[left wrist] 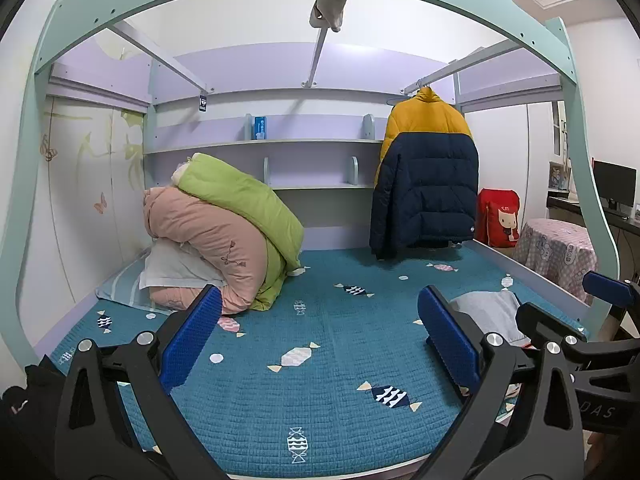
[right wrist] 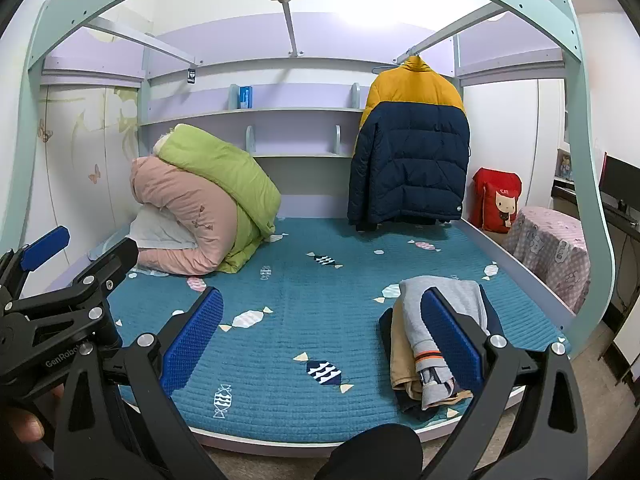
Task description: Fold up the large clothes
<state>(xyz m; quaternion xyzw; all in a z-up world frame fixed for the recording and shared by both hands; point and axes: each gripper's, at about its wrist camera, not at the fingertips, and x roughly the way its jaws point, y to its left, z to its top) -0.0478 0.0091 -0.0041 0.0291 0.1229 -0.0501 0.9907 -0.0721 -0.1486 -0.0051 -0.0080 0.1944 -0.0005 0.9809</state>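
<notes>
A yellow and navy puffer jacket (left wrist: 426, 172) hangs on a hanger from the bed's overhead rail at the back right; it also shows in the right wrist view (right wrist: 410, 148). A small stack of folded clothes (right wrist: 434, 336), grey on top, lies at the mattress's front right corner, and in the left wrist view (left wrist: 486, 312). My left gripper (left wrist: 320, 336) is open and empty above the front of the mattress. My right gripper (right wrist: 322, 336) is open and empty, its right finger in front of the folded stack.
The teal candy-print mattress (left wrist: 320, 380) fills the bed. Rolled pink and green quilts (left wrist: 224, 232) on a pillow sit at the back left. A red cushion (right wrist: 496, 200) and a pink-covered stool (right wrist: 552, 248) stand right of the bed. Shelves line the headboard.
</notes>
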